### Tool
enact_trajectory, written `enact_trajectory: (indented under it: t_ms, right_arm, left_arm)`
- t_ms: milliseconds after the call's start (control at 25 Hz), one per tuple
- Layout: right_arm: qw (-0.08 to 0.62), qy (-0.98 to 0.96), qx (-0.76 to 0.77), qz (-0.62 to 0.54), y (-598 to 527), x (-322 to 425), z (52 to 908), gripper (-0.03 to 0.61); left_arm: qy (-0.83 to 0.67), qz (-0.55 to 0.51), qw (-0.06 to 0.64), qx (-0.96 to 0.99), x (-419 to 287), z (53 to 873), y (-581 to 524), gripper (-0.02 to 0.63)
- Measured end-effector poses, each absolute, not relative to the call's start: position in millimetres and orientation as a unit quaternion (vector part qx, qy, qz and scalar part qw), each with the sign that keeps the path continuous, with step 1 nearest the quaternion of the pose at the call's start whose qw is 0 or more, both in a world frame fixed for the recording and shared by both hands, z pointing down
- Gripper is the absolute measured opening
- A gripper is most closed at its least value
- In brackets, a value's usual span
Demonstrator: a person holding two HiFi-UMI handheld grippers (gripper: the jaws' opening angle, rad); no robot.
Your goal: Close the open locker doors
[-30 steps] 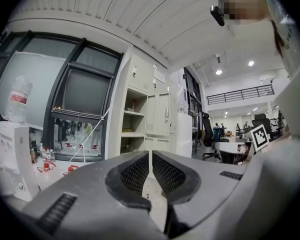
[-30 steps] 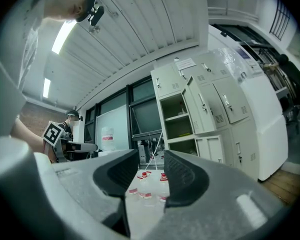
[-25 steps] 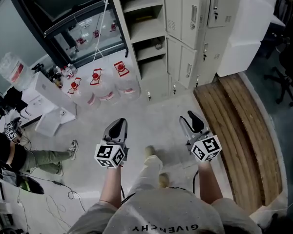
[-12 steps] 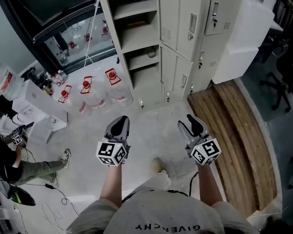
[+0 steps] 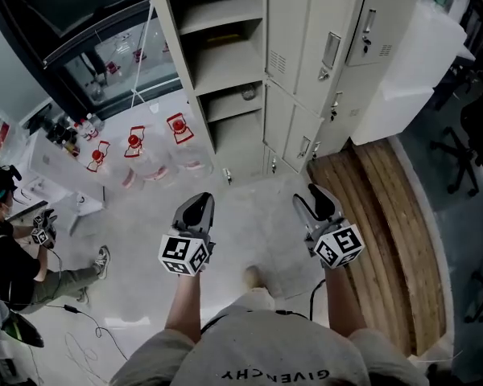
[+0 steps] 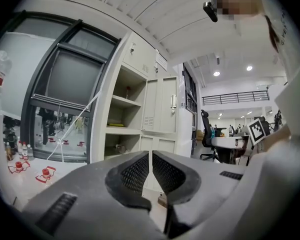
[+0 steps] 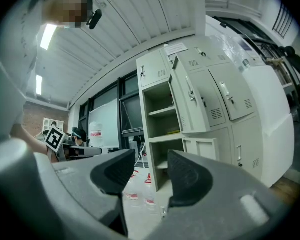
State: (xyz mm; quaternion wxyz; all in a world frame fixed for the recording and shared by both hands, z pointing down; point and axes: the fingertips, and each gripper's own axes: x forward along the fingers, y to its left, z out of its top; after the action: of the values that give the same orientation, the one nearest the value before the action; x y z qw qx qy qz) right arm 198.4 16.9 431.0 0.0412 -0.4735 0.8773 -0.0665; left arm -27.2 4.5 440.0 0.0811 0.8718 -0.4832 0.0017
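Observation:
The beige lockers (image 5: 306, 71) stand ahead at the top of the head view. Their left column (image 5: 225, 63) gapes, showing shelves, and its doors (image 5: 294, 47) hang swung out to the right, a lower one (image 5: 302, 131) under the upper. My left gripper (image 5: 195, 207) is held low over the floor, jaws shut and holding nothing. My right gripper (image 5: 315, 199) stands open with nothing between its jaws. Both are well short of the lockers. The right gripper view shows the open column (image 7: 162, 129) and a swung door (image 7: 190, 101) beyond the gripper (image 7: 150, 159).
Water jugs with red caps (image 5: 137, 155) lie on the floor left of the lockers, under a dark-framed window (image 5: 88, 39). A person (image 5: 8, 256) sits at far left. A wooden platform (image 5: 386, 232) and a white cabinet (image 5: 406, 71) are at right, with an office chair (image 5: 475, 135) beyond.
The view has moved closer to the lockers, which now look larger and more central. Both grippers keep their places in front of the body.

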Motion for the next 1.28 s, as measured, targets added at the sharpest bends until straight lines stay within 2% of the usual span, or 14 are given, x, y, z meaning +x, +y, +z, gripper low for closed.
enact_trajectory:
  t_ms: [640, 1280]
  right_arm:
    - [0.021, 0.856, -0.504, -0.110, -79, 237, 470, 0.248]
    - [-0.037, 0.820, -0.543, -0.176, -201, 281, 566, 0.295]
  left_arm:
    - [-0.492, 0.003, 0.107, 0.864, -24, 471, -61, 0.018]
    - [-0.546, 0.007, 0.148, 0.824, -34, 521, -136, 0.018]
